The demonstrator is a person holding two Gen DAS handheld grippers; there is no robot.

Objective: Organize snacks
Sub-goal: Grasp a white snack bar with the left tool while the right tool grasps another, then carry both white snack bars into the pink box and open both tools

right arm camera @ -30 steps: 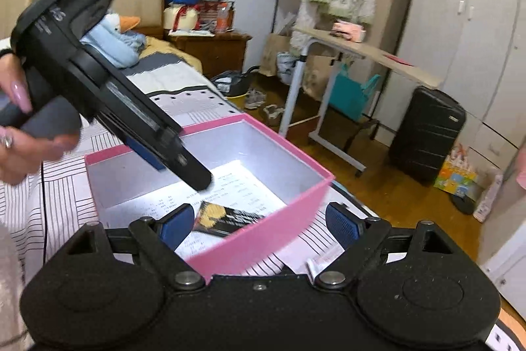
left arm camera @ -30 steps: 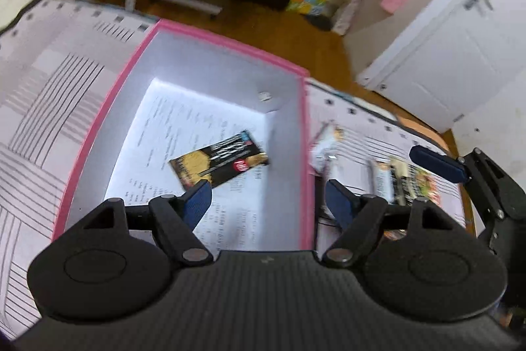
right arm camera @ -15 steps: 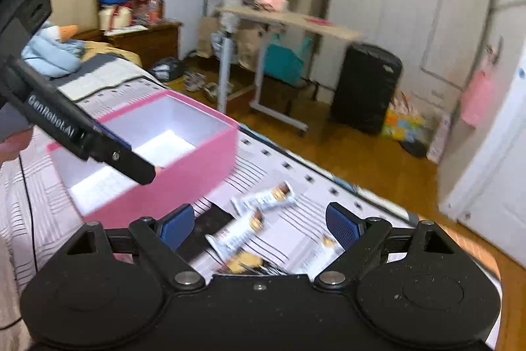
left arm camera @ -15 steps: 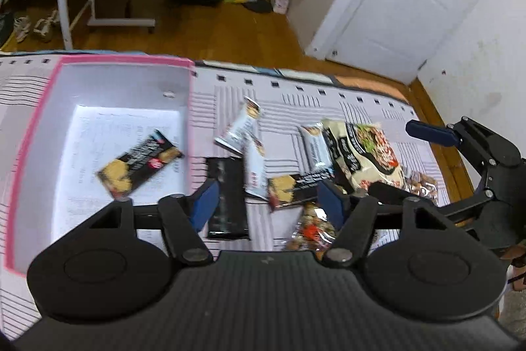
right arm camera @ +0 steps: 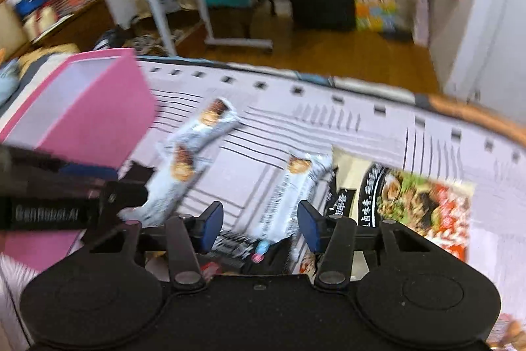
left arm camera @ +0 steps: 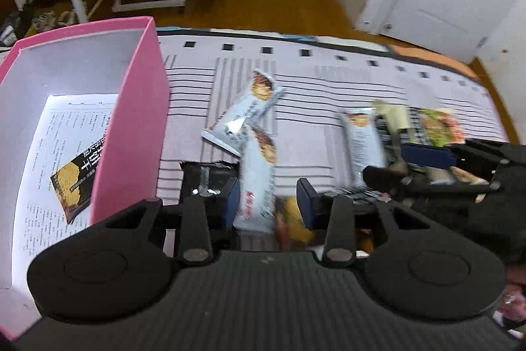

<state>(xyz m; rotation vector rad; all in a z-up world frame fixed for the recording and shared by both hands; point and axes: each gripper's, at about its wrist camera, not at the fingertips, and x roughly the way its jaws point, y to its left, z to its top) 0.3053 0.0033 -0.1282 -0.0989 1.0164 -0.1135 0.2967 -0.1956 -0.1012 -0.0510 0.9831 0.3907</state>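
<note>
1. Left gripper [left arm camera: 268, 203]: jaws closing around a white snack bar [left arm camera: 258, 183]; pads not seen pressing it.
2. Right gripper [right arm camera: 259, 226]: jaws closing over another white bar [right arm camera: 289, 196], no contact visible.
3. Pink box [left arm camera: 131, 127]: holds 1 black packet [left arm camera: 77, 180]; remaining snacks lie beside it.

The left gripper [left arm camera: 268, 206] is matte black, with a ribbed body low in the frame and two round housings to either side. Silver rivets pin its angled link arms, and its fingers [left arm camera: 231, 203] carry dark blue pads. The right gripper [right arm camera: 259, 226] has the same build, with a small screw at the centre of its grainy body. White lettering marks the side of the other tool at left.
</note>
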